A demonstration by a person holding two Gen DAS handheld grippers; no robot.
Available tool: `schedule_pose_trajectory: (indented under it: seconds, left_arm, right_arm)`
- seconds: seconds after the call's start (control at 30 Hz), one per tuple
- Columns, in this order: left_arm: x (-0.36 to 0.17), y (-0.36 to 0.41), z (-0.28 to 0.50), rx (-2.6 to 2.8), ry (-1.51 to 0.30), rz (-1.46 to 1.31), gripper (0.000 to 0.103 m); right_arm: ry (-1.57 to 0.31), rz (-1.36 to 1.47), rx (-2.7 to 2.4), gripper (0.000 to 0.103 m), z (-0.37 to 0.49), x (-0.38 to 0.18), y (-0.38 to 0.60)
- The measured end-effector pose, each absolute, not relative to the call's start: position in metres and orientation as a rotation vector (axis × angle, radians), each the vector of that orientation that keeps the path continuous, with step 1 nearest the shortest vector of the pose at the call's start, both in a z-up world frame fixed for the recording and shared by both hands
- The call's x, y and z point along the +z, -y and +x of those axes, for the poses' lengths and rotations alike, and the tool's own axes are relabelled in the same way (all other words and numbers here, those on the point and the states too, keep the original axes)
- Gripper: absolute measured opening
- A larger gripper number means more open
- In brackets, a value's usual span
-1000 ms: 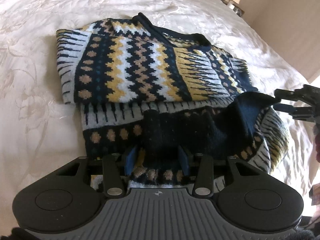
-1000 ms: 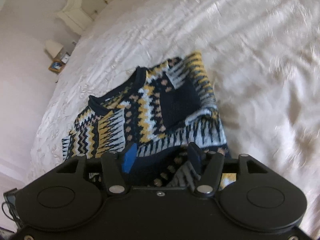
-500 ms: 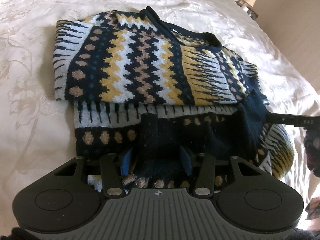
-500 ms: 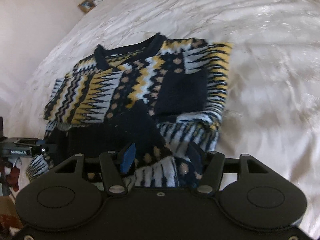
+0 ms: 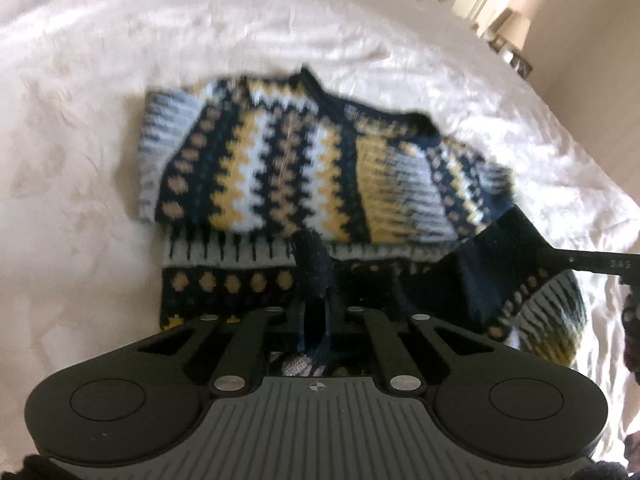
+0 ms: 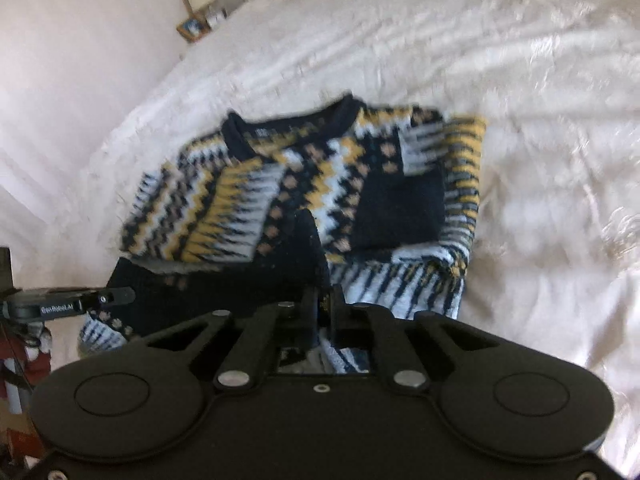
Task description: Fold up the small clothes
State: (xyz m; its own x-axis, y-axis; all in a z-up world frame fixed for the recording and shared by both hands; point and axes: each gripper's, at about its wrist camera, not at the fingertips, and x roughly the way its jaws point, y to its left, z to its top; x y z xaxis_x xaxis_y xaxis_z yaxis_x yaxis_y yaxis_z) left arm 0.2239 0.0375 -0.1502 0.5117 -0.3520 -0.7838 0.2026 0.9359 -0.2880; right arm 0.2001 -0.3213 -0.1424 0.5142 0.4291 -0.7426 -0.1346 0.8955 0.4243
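A small knitted sweater point(image 5: 288, 176) in navy, yellow, white and tan zigzags lies on a white bedspread, sleeves folded in, collar at the far end. It also shows in the right wrist view point(image 6: 304, 184). My left gripper point(image 5: 318, 308) is shut on the navy bottom hem point(image 5: 316, 268), which stands up between its jaws. My right gripper point(image 6: 322, 306) is shut on the other end of the same hem point(image 6: 310, 244). Each gripper shows at the edge of the other's view, the right one point(image 5: 592, 264) and the left one point(image 6: 68, 302). The hem is lifted off the bed.
The white bedspread point(image 5: 100, 184) spreads wide on all sides of the sweater. A bedside table with a lamp point(image 5: 516, 36) stands past the far corner by a tufted headboard. A wall point(image 6: 80, 48) runs along the bed's side.
Both grippers have gone from open around the hem to shut on it. The hem now rises off the bed and both views have pulled back and up.
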Motion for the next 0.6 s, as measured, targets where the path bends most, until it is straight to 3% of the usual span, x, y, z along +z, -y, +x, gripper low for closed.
schedule_pose_trajectory:
  seconds: [0.3, 0.6]
  left_arm:
    - [-0.087, -0.05, 0.215, -0.292, -0.761, -0.161, 0.007]
    - [-0.051, -0.048, 0.288, -0.306, -0.624, -0.104, 0.006]
  right_arm:
    - [-0.814, 0.324, 0.314, 0.011, 0.183, -0.088, 0.32]
    - [-0.721, 0.337, 0.269, 0.011, 0.246, -0.065, 0.329]
